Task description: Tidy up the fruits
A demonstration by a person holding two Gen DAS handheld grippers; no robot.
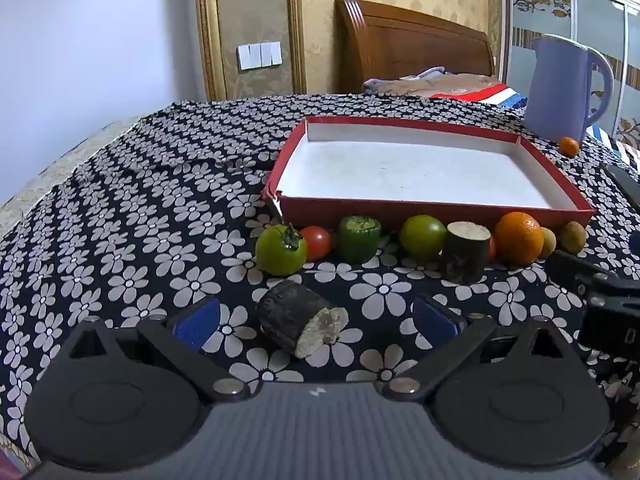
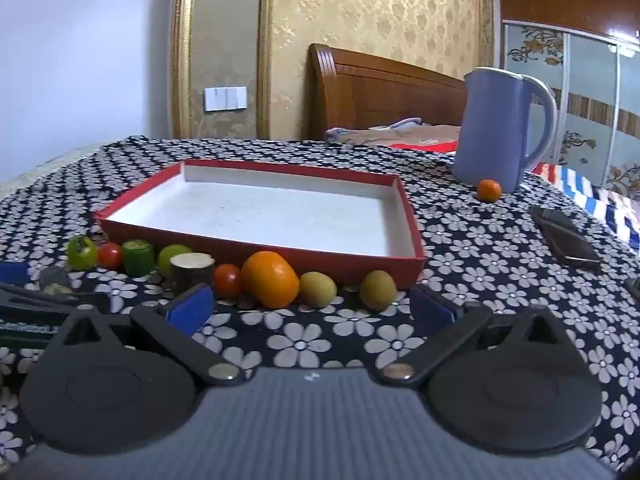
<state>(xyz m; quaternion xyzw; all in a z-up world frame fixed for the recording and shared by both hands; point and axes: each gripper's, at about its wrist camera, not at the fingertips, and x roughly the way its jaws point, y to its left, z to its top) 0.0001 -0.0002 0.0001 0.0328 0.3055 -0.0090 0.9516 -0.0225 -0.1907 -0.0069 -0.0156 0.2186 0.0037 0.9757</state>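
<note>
A: How are the jaws of the two grippers set?

B: The left gripper (image 1: pixel 316 322) is spread wide and nothing is grasped. A dark cut stump piece (image 1: pixel 298 324), lying on its side, is seen on the cloth between its blue fingers (image 1: pixel 199 322), but it is not touched by them. The right gripper (image 2: pixel 312 310) is also released fully, with only bare cloth between its pads.

A: Where are the fruits placed?

B: A row is formed along the near wall of the red box (image 2: pixel 256 246). From the left, a green tomato (image 1: pixel 281 251), a small red tomato (image 1: pixel 316 242), a cut green piece (image 1: pixel 358 239), a second green tomato (image 1: pixel 423 236), an upright dark stump (image 1: pixel 466 251), an orange (image 2: pixel 270 279) and two kiwis (image 2: pixel 318 289) (image 2: pixel 377 290) are seen. Another red tomato (image 2: pixel 227 280) is tucked between the stump and the orange. A small mandarin (image 2: pixel 489 191) is left apart, just beside the blue jug (image 2: pixel 494 128).

A: How much room is left?

B: The inside of the box is white and free. Open cloth is found to the left of the box, and between the row and the grippers. On the right, a dark phone (image 2: pixel 564 236) is lying near the edge.

A: And the surface?

B: The table is covered by a black cloth with white flowers (image 1: pixel 132 216). Behind it, a wooden headboard (image 1: pixel 408 46) and golden wallpaper are seen.
</note>
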